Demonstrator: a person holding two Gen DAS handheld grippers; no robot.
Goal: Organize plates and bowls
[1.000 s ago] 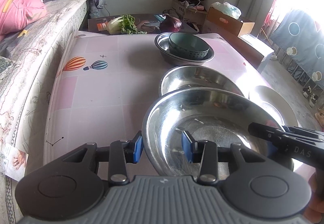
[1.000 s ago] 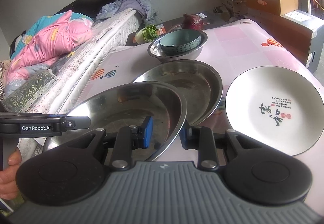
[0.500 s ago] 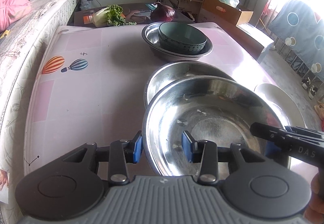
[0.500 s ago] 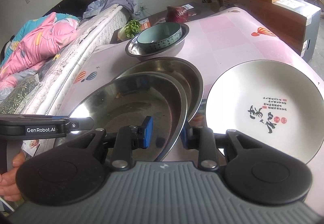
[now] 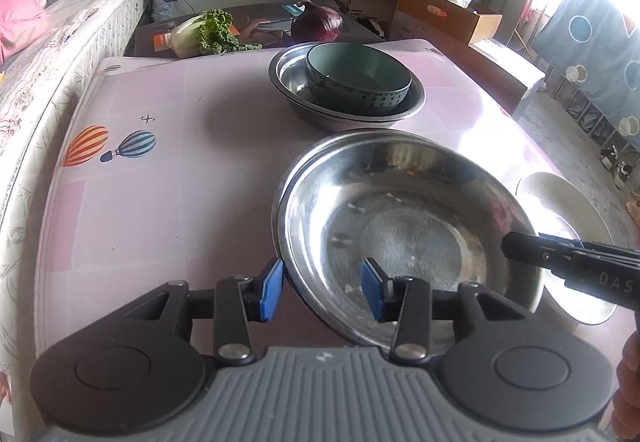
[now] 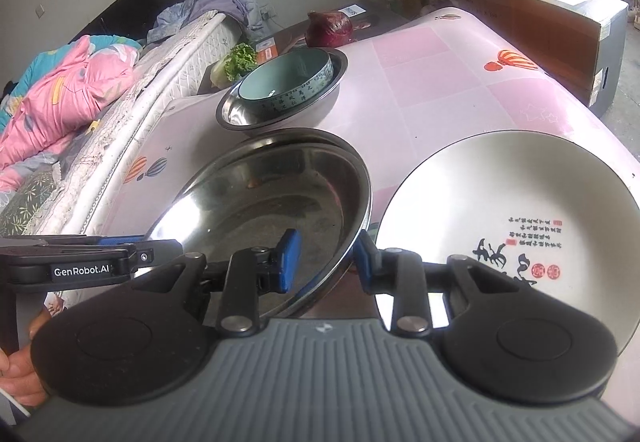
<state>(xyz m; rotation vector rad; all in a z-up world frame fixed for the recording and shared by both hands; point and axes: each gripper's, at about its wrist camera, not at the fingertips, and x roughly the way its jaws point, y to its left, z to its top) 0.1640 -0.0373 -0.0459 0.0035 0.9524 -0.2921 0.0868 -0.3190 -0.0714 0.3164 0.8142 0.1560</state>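
A wide steel bowl (image 5: 400,218) (image 6: 260,202) sits nested in a second steel dish, of which only a rim (image 5: 294,170) (image 6: 288,134) shows. My left gripper (image 5: 322,292) is shut on the bowl's near-left wall, one blue pad outside and one inside. My right gripper (image 6: 326,262) clamps the near-right rim; its jaws are opening, with the rim still between the pads. A white plate (image 6: 500,202) (image 5: 568,226) with calligraphy lies just right of the bowls. Further back, a green ceramic bowl (image 5: 356,74) (image 6: 284,78) stands inside a steel basin (image 5: 412,102) (image 6: 320,102).
A pink tablecloth with balloon prints (image 5: 160,182) covers the table. Behind its far edge lie a green cabbage (image 5: 204,32) and a red cabbage (image 5: 316,24). A bed (image 5: 40,62) runs along the left side; cardboard boxes (image 5: 440,14) stand at the back right.
Both grippers carried the steel bowl away from me and down, from overlapping the second steel dish's near edge to resting nested in it. The right jaws have widened slightly.
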